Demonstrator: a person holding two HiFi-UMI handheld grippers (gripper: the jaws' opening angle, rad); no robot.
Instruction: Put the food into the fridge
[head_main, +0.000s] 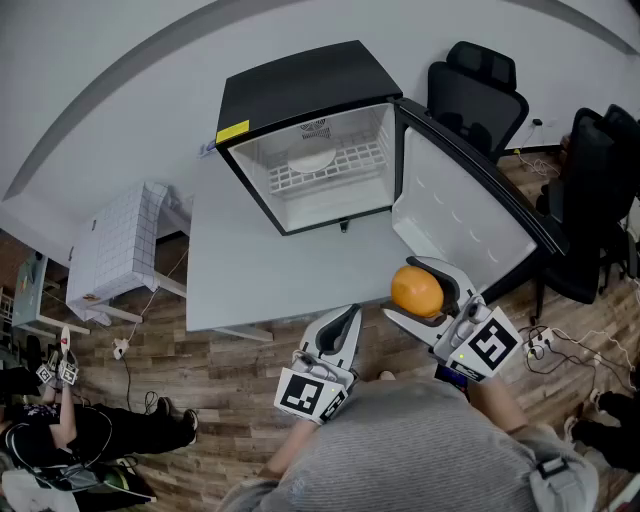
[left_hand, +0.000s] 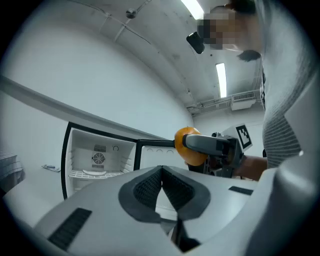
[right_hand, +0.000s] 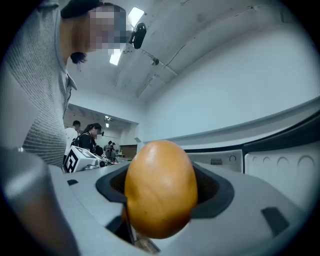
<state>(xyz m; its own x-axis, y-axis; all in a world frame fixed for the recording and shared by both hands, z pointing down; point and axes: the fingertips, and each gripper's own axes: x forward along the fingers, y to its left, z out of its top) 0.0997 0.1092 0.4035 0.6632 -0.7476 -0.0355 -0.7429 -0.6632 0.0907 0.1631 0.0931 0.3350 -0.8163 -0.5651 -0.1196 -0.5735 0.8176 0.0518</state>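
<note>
Orange (head_main: 417, 291), the only food visible, sits clamped in the right gripper (head_main: 408, 290). The jaws stand wide, one on each side of the fruit, pads pressing on it. It is held in the air off the front right corner of the table (head_main: 250, 270), just in front of the open door (head_main: 450, 210), well short of the fridge (head_main: 300, 90) cavity.

Fridge stands on the table, door swung fully out to the right, interior exposed. Inside there is a wire shelf (head_main: 345, 165) with a pale plate (head_main: 311, 158) on it. No other food can be seen on the shelf, the fridge floor or the door.

Left gripper (head_main: 345, 318) is low and close to the body at the near table edge, jaws closed tip to tip with nothing between them.

Progress judgement: early to middle. Done: door open, orange picked up. Left: carry the orange forward and left into the cavity, set it on the shelf or plate, release, pull back. Closing the door is probably also left. Nothing has been placed inside yet, as far as the views show.
</note>
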